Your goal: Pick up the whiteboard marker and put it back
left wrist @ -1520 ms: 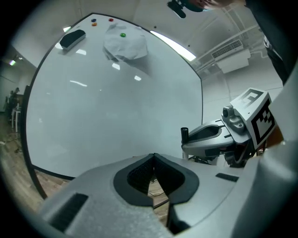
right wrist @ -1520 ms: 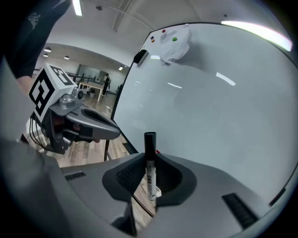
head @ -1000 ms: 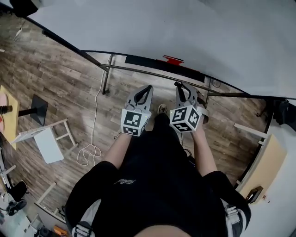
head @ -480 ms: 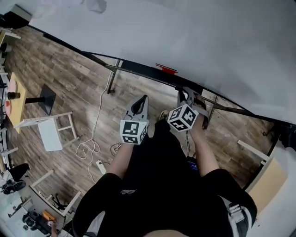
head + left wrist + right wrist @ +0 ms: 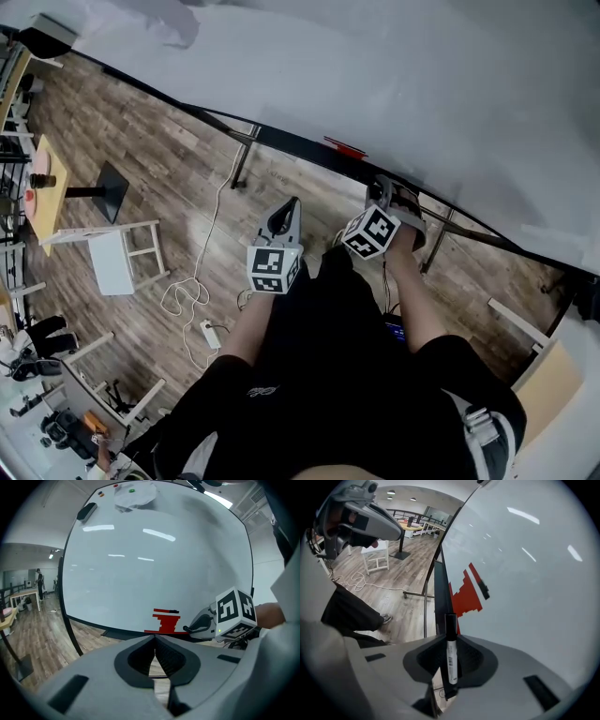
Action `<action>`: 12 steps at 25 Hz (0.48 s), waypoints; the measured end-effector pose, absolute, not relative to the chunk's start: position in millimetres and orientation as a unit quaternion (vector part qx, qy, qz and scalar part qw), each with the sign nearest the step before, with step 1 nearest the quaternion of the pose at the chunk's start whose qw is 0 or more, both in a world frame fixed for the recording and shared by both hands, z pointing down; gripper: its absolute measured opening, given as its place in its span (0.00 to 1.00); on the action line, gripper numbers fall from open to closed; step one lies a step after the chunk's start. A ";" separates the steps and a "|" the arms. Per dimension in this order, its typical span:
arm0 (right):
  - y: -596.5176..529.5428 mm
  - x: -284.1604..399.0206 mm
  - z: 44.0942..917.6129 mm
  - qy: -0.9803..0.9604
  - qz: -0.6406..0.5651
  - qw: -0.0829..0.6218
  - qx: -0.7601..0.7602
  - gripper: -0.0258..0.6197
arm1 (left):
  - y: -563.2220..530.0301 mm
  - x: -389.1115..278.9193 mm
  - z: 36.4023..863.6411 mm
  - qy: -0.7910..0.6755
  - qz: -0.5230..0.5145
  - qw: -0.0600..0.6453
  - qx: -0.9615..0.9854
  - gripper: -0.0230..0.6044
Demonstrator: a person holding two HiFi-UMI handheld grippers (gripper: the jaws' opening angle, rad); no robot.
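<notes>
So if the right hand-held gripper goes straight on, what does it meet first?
Probably the black tray along the whiteboard's bottom edge, beside the red drawing; the marker in the right hand-held gripper would touch first. Depth is unclear.

We count 2 grippers mid-frame in the head view: left gripper (image 5: pixel 292 202), and right gripper (image 5: pixel 382 184) just to its right. 1 whiteboard marker (image 5: pixel 451 657). 1 whiteboard (image 5: pixel 394 84) across the top, w/ 1 red stepped shape (image 5: pixel 165 620) on it and 1 eraser (image 5: pixel 86 511), upper left of the left gripper view. On the floor, left of the head view: 1 white stool (image 5: pixel 114 267), 1 power strip (image 5: pixel 208 332).
</notes>
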State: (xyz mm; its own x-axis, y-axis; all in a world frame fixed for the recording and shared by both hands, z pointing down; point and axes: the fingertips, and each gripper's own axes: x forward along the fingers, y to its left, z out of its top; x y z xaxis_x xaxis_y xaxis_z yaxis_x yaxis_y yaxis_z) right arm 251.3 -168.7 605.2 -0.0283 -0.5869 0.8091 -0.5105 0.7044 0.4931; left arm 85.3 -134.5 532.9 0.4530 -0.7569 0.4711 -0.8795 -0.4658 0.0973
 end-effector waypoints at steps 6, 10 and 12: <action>-172.1 247.6 616.2 -0.715 -0.046 0.593 0.367 0.12 | -139.0 86.6 535.6 -0.495 0.183 0.171 0.832 0.05; -173.0 241.9 623.5 -0.717 -0.041 0.594 0.363 0.12 | -139.0 85.5 535.4 -0.496 0.187 0.172 0.831 0.05; -173.2 241.1 625.9 -0.716 -0.042 0.594 0.364 0.12 | -136.4 83.6 536.6 -0.497 0.189 0.174 0.829 0.05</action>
